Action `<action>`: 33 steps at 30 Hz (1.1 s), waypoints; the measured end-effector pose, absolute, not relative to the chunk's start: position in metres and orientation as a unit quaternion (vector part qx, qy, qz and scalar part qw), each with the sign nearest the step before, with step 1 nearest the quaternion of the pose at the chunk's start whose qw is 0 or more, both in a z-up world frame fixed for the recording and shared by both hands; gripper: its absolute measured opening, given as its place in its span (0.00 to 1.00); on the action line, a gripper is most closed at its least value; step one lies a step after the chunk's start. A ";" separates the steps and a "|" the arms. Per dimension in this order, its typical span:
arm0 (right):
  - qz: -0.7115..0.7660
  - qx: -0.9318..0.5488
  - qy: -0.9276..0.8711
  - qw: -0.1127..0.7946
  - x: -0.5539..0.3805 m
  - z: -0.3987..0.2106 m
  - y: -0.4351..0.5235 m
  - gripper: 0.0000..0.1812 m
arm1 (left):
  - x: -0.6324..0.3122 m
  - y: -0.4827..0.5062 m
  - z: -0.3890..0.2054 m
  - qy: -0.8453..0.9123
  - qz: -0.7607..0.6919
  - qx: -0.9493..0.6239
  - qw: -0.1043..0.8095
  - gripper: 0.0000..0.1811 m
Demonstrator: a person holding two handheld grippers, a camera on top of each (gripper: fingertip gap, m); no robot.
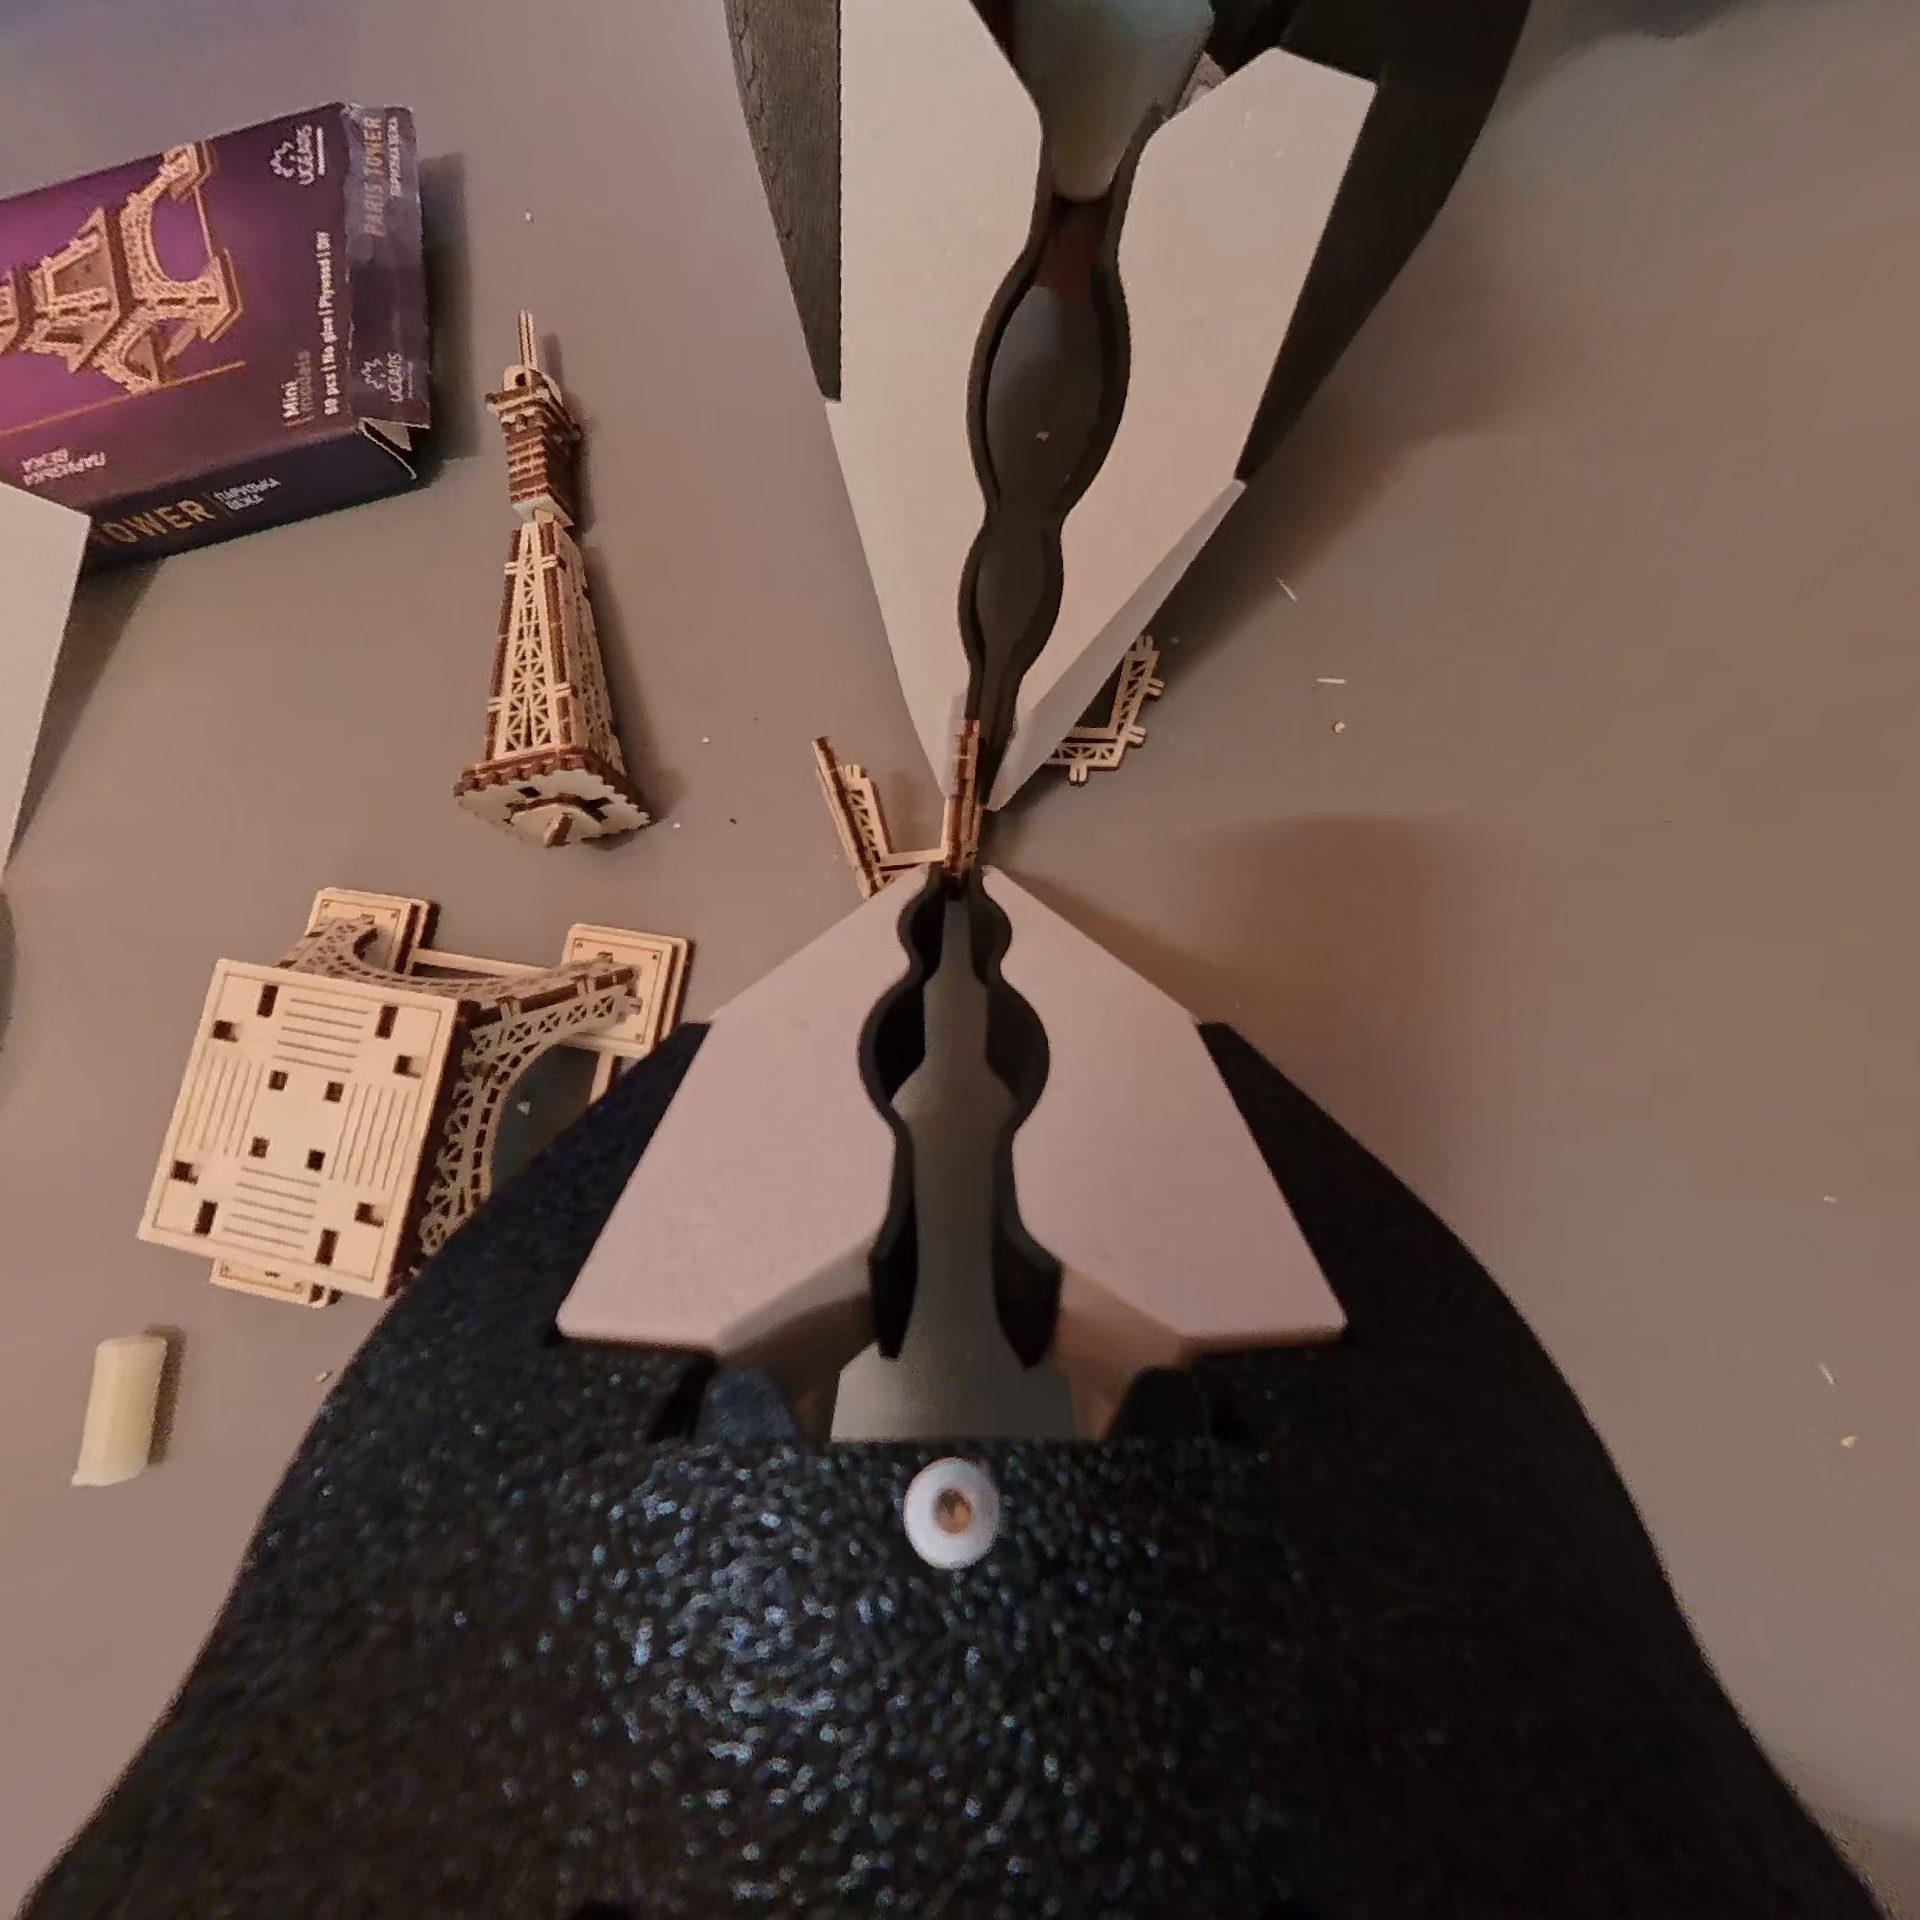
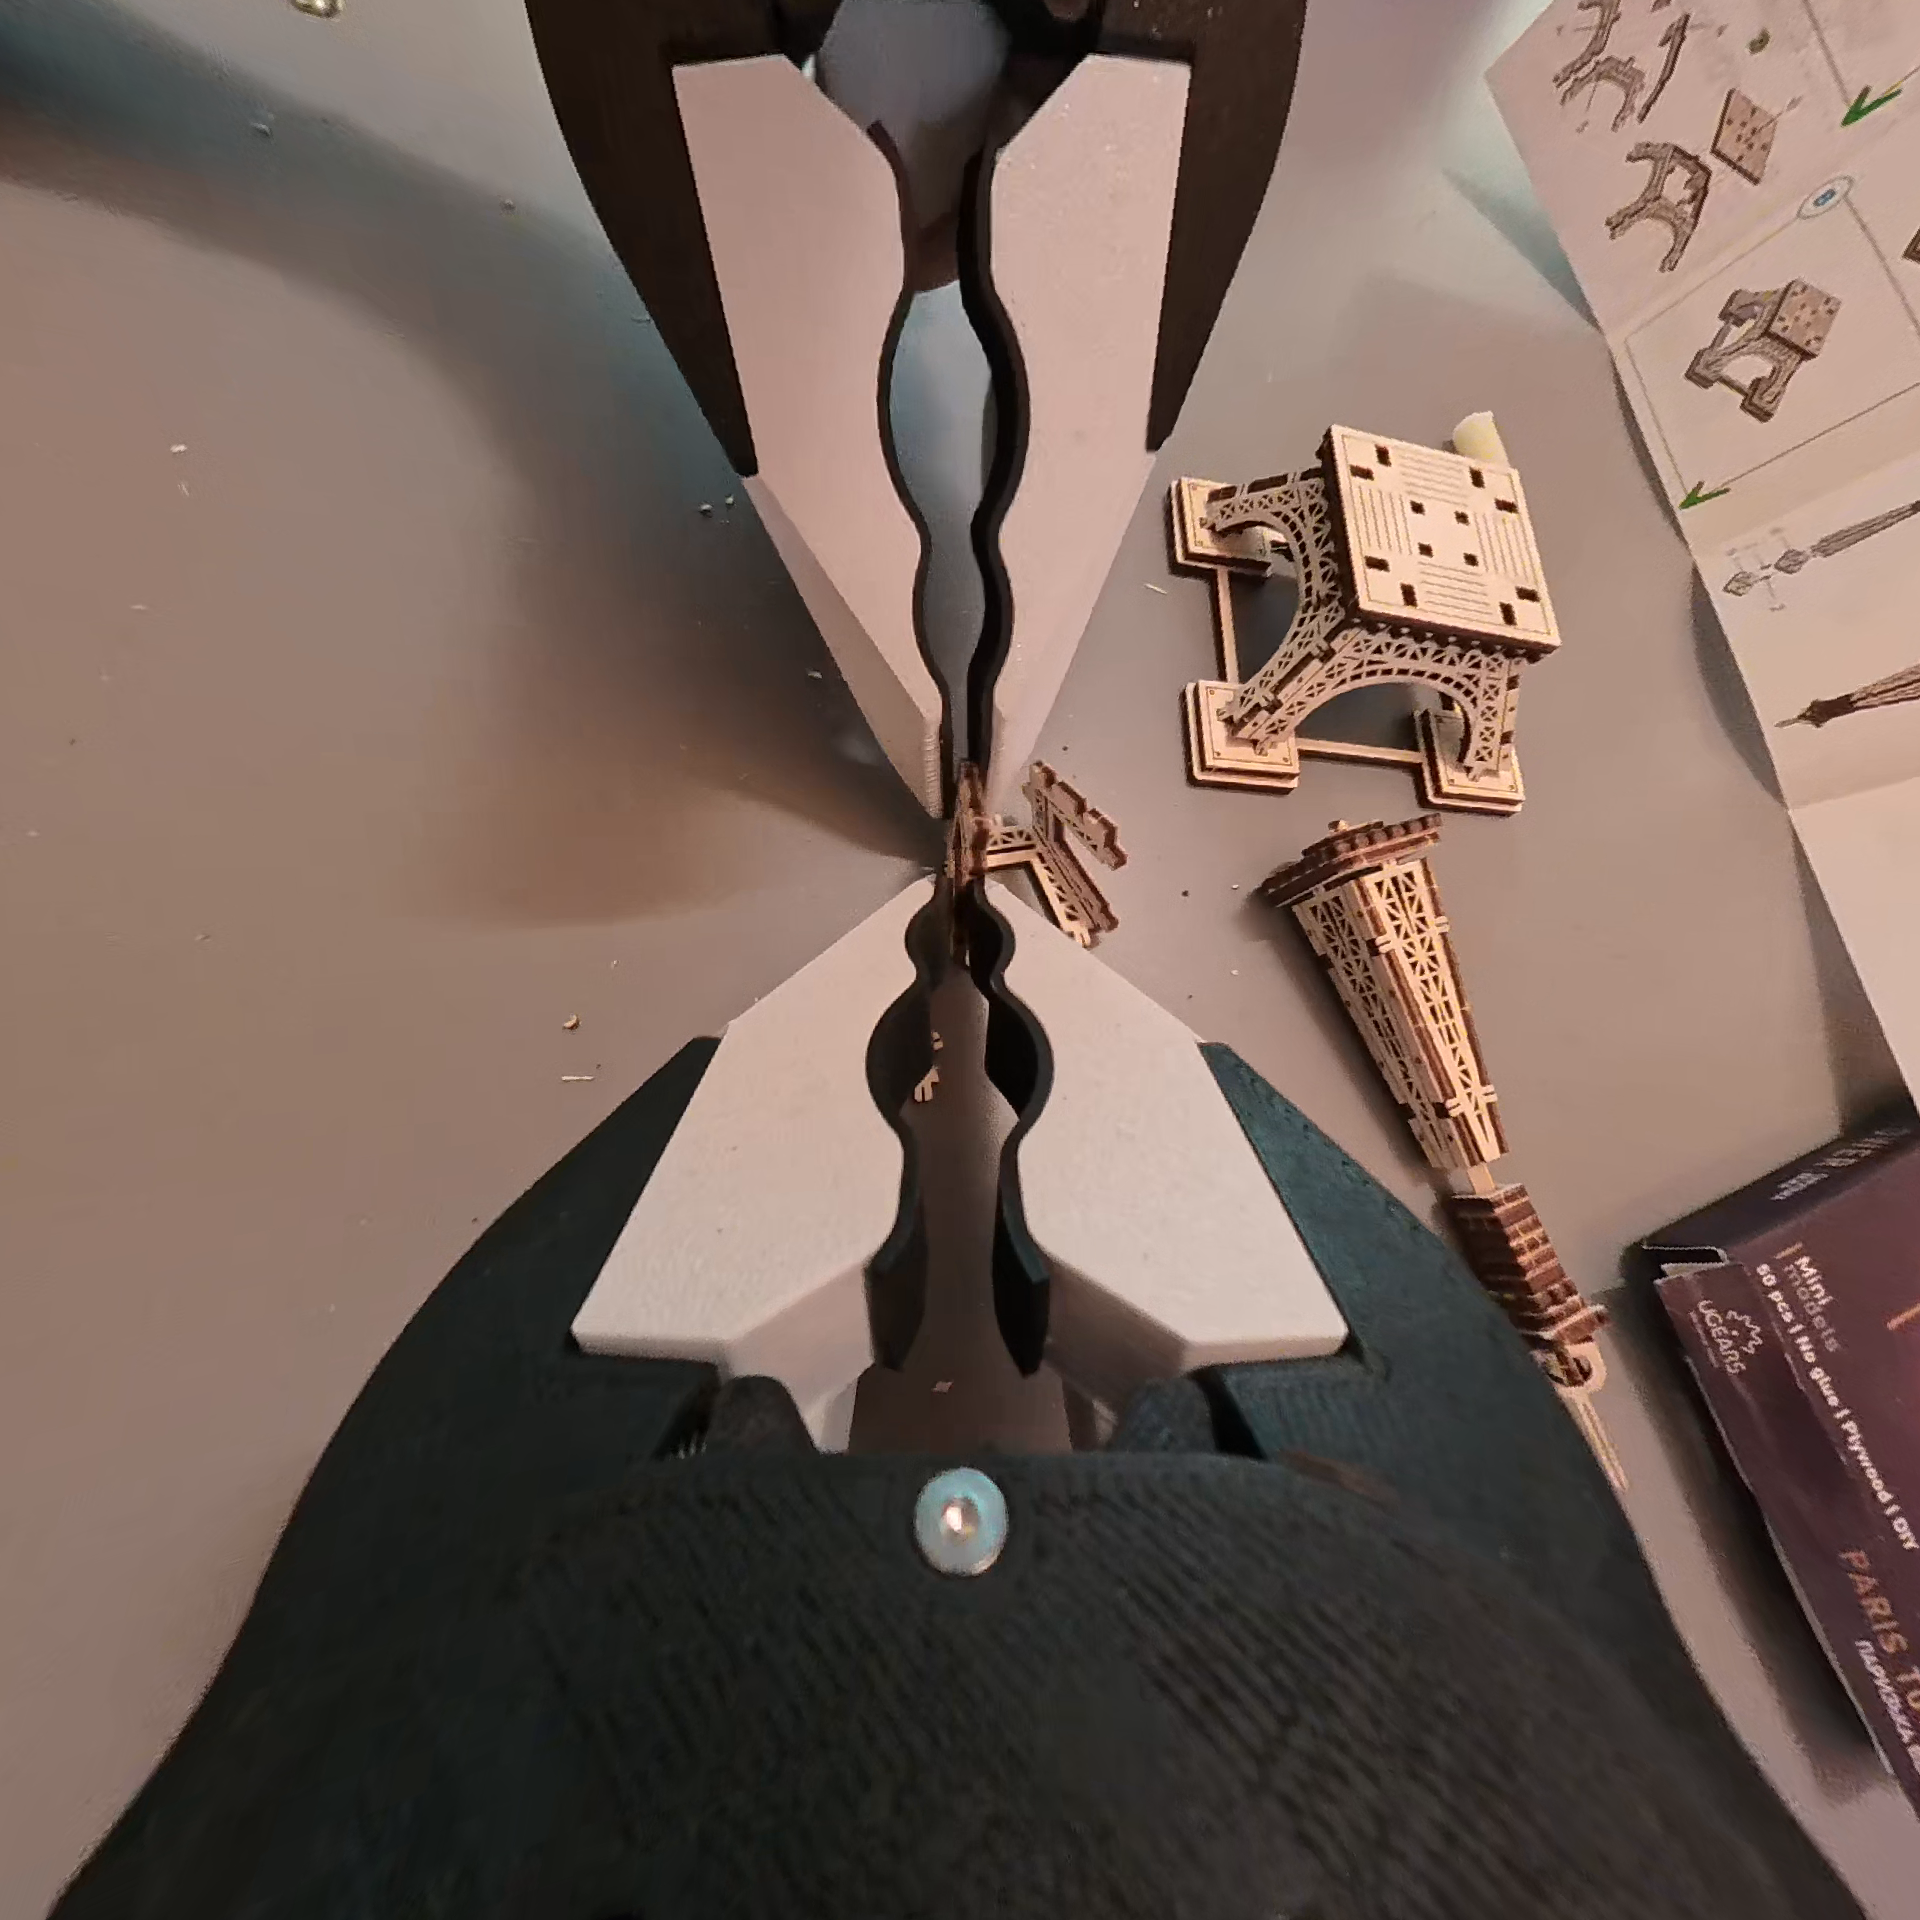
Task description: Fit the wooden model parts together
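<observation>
Grey tabletop (image 1: 1558, 935), speckled with wood crumbs, carries a half-built tower kit. At its centre, 2 grippers meet tip to tip. Left gripper (image 1: 957, 885) and right gripper (image 2: 957, 896) are each closed tight on a thin lattice wall piece (image 1: 968, 790), apparently so the 2 pinched pieces can be pressed edge into edge. A small partial frame (image 2: 1060, 847) hangs off this joint. Beside the joint lies the arched tower base (image 2: 1382, 613) on its side. Just past it the tapered spire section (image 1: 540, 613) rests flat, likely awaiting later steps. A purple box (image 1: 208, 301) sits beyond the spire, near a folded instruction sheet (image 2: 1766, 364).
</observation>
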State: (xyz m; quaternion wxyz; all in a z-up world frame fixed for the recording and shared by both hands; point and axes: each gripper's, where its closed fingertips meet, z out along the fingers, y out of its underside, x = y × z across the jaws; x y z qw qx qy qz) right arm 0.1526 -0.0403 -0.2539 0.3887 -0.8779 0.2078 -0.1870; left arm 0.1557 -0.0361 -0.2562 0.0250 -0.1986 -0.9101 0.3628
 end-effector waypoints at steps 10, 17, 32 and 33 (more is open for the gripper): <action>-0.162 -0.871 0.224 0.407 0.153 -0.254 -0.040 0.01 | 0.155 -0.042 -0.255 -0.909 0.365 -0.203 0.013 0.02; -0.163 -0.870 0.230 0.405 0.154 -0.255 -0.041 0.01 | 0.154 -0.041 -0.256 -0.916 0.338 -0.214 0.041 0.01; -0.168 -0.868 0.236 0.404 0.154 -0.255 -0.040 0.01 | 0.153 -0.040 -0.257 -0.924 0.316 -0.213 0.034 0.01; -0.164 -0.867 0.238 0.407 0.154 -0.254 -0.040 0.00 | 0.153 -0.040 -0.257 -0.923 0.318 -0.212 0.034 0.01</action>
